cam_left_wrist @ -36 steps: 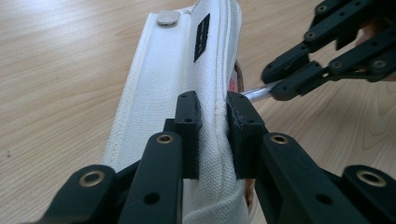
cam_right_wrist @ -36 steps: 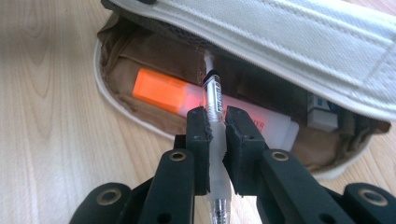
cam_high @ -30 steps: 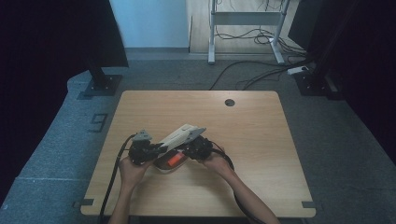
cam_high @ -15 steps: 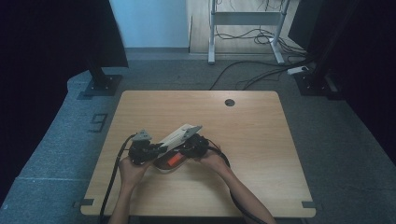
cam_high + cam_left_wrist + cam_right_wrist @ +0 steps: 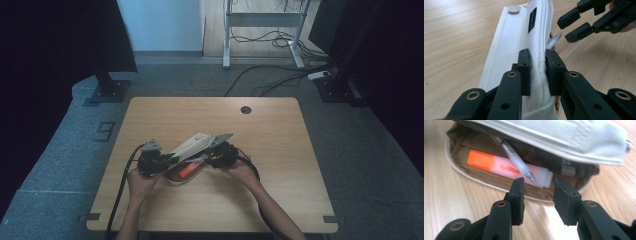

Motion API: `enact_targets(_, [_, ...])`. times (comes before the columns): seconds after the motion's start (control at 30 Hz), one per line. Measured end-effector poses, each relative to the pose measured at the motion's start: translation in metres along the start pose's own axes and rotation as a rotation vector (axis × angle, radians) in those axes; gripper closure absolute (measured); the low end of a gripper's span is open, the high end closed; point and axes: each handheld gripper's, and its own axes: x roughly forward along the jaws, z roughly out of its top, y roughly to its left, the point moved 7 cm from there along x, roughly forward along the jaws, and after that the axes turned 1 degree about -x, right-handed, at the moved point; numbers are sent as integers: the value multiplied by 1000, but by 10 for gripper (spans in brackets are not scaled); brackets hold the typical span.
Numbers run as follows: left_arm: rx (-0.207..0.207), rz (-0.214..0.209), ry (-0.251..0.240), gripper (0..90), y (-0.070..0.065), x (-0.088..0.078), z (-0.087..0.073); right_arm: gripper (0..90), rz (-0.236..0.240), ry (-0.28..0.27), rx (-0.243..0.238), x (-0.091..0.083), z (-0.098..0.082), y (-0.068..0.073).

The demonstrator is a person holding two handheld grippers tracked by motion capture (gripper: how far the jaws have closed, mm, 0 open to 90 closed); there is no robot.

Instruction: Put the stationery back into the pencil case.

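White fabric pencil case near the front middle of the wooden table, lying open with its flap lifted and the brown lining exposed. Held up by the left gripper, jaws clamped on a fold of the white flap along its seam. Black label and a snap button on the flap's top side in the left gripper view. Inside, an orange highlighter lying flat on the lining, and a clear pen slanting across it, tip pointing out of the opening. Right gripper just in front of the opening, jaws apart, pen tip just above the gap between them, not gripped. Both hands close together over the case in the high view, left hand and right hand.
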Motion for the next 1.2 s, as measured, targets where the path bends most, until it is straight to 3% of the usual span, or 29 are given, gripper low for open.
enact_targets(0.33, [3, 1, 1, 760, 0, 0, 0, 707, -5, 6, 13, 8, -5, -2])
enact_targets(0.37, [4, 1, 0, 760, 0, 1, 0, 731, -27, 4, 6, 11, -4, -5])
enact_targets(0.57, [3, -6, 1, 760, 0, 0, -1, 758, -40, 0, 22, 21, -1, -12])
enact_targets(0.87, [3, -11, 3, 758, 0, 1, -2, 759, -67, -4, 37, 27, 6, -23])
enact_targets(1.2, [5, -29, 22, 743, -2, 3, -4, 684, -78, -40, 79, 26, 8, -32])
